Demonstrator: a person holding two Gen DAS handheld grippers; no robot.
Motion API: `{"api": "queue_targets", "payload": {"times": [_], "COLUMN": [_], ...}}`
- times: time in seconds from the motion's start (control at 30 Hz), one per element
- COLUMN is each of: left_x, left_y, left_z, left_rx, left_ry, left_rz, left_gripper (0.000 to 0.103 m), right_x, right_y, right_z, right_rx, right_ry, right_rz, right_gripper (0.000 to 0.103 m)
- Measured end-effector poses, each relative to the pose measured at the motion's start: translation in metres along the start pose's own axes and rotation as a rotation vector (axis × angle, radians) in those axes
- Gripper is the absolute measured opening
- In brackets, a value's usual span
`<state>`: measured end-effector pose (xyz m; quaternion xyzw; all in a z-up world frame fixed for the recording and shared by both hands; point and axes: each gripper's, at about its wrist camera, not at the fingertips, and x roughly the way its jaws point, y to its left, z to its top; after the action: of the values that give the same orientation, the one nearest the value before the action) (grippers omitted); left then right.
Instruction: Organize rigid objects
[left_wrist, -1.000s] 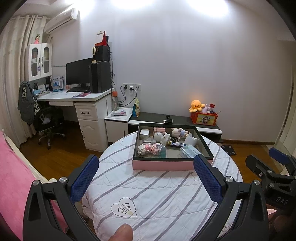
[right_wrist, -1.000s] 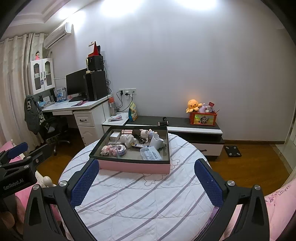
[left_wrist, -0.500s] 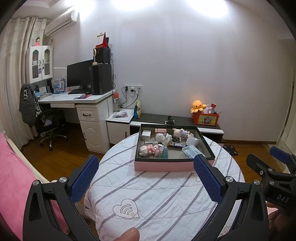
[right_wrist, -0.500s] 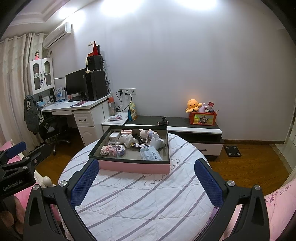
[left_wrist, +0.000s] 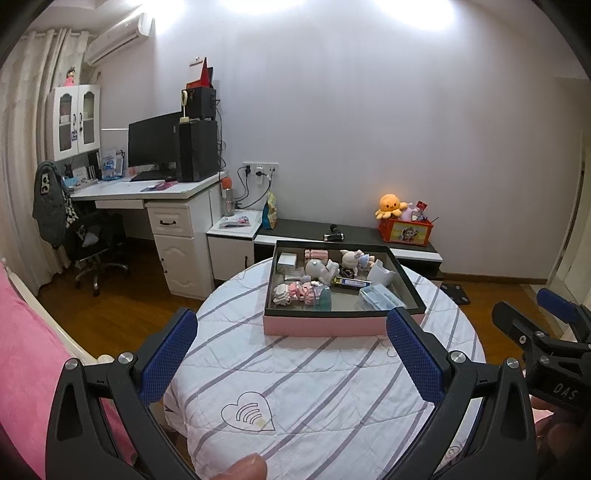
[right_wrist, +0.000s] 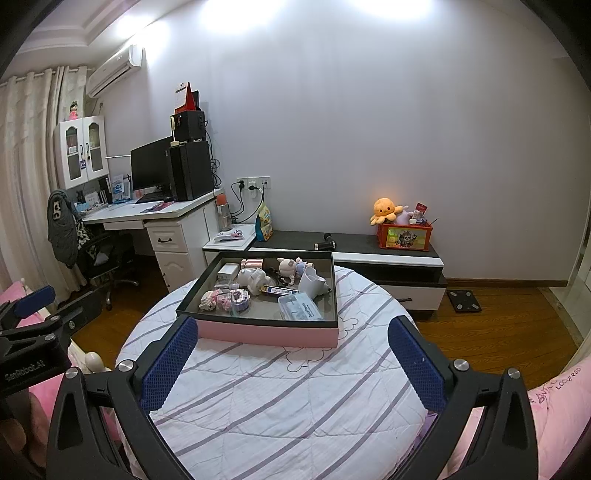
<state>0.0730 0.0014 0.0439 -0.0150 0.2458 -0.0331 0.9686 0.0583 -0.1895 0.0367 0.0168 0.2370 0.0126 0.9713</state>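
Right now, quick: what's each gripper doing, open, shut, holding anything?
Left gripper: open, holding nothing, above the table short of the pink box.
Right gripper: open, holding nothing, also short of the box.

The round surface (left_wrist: 314, 373) wears a white quilted cloth with grey-purple stripes and a heart outline. The tray (left_wrist: 341, 326) is pink outside, black at the rim. Blue dotted pads line the black fingers (right_wrist: 168, 363). At right of the frame, an orange plush (right_wrist: 384, 210) tops a red box (right_wrist: 404, 238).
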Motion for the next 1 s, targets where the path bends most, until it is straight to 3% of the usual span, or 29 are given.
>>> {"api": "queue_targets", "payload": {"times": [1.0], "left_x": [-0.0068], "left_y": [0.0055], "left_z": [0.0], "left_rx": [0.022], "left_ry": [-0.02], "left_rz": [-0.024], "left_gripper": [0.103], "right_x": [0.0011], "right_y": [-0.0016], "right_z": [0.0021], "right_rx": [0.001], "right_ry": [-0.003], "right_rz": [-0.002], "right_gripper": [0.103]}}
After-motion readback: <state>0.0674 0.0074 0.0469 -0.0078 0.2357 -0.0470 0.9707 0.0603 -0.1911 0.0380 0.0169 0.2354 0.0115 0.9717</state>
